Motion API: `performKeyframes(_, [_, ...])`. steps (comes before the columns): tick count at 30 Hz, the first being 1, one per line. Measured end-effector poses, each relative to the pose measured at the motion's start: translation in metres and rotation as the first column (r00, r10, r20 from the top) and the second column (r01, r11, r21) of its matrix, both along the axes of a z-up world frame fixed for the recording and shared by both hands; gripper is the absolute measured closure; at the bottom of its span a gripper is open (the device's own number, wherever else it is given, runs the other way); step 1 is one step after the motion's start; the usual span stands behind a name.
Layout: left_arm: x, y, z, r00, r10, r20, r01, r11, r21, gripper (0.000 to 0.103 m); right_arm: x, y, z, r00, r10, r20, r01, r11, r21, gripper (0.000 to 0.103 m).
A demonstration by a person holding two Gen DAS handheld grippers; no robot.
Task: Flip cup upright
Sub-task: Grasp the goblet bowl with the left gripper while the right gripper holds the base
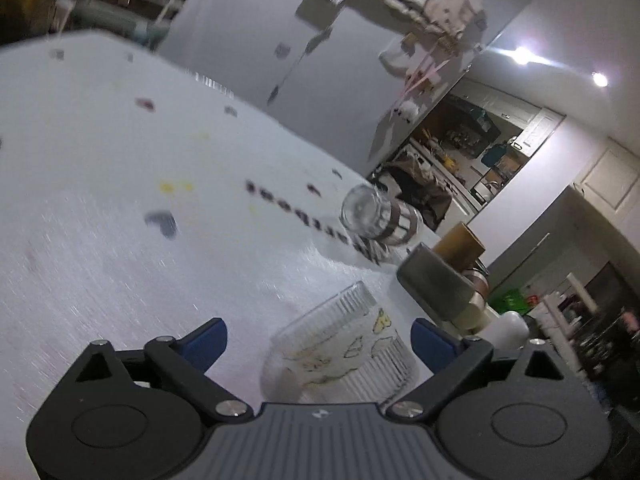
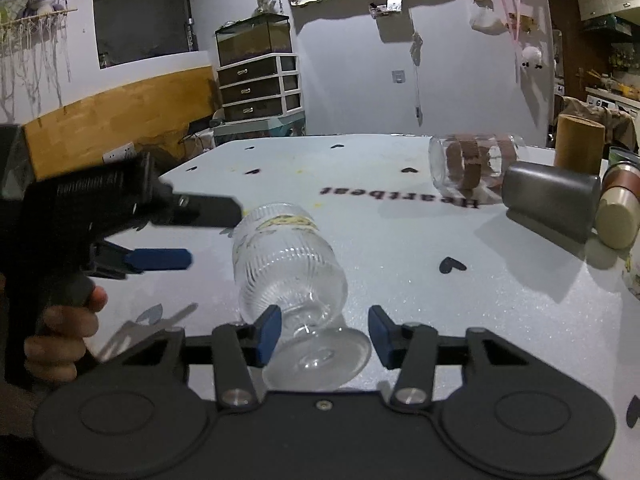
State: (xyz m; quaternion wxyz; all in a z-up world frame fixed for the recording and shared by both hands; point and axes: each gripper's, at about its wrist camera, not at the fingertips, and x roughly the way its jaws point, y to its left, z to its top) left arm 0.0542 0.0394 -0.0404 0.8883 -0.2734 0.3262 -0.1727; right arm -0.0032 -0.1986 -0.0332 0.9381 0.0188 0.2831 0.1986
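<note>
A clear ribbed glass cup with a stem and round foot lies on its side on the white table, foot toward the right wrist camera. My right gripper is open, its blue fingers on either side of the stem, just above the foot. My left gripper is open and the same cup lies between its blue fingers, rim end near. From the right wrist view the left gripper comes in from the left, its fingers reaching the cup's rim end.
A second clear glass with brown bands lies on its side at the far right. A grey metal cup and a copper-and-cream tumbler lie beside it. A brown cylinder stands at the table edge.
</note>
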Motion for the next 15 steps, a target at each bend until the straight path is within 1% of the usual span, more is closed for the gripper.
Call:
performKeyframes(3, [0.008,-0.003,-0.007,0.997,-0.020,-0.070,0.016,0.998,-0.058,0.012,-0.001,-0.002,-0.002,1.000,0.003,-0.002,-0.003,1.000,0.013,0.053])
performKeyframes(5, [0.012,-0.007,-0.013,0.994,-0.028,-0.110,0.018,0.996,-0.088,0.013,-0.003,-0.003,-0.003,1.000,0.001,0.007,-0.001,1.000,0.016,0.053])
performKeyframes(9, [0.019,-0.010,-0.023,0.989,-0.009,-0.147,-0.011,0.991,-0.137,0.013,-0.007,-0.003,-0.006,1.000,0.001,0.025,-0.001,1.000,0.023,0.052])
performKeyframes(11, [0.022,-0.009,-0.026,0.987,-0.001,-0.160,-0.029,0.982,-0.185,0.013,-0.007,-0.004,-0.008,1.000,0.001,0.028,-0.002,1.000,0.029,0.052])
performKeyframes(13, [0.024,-0.009,-0.028,0.984,-0.012,-0.177,-0.029,0.974,-0.224,0.013,-0.008,-0.005,-0.008,1.000,0.002,0.031,-0.003,1.000,0.029,0.052])
performKeyframes(15, [0.022,-0.012,-0.027,0.985,-0.009,-0.175,-0.029,0.976,-0.217,0.013,-0.010,-0.005,-0.009,0.999,0.002,0.033,-0.003,1.000,0.031,0.052])
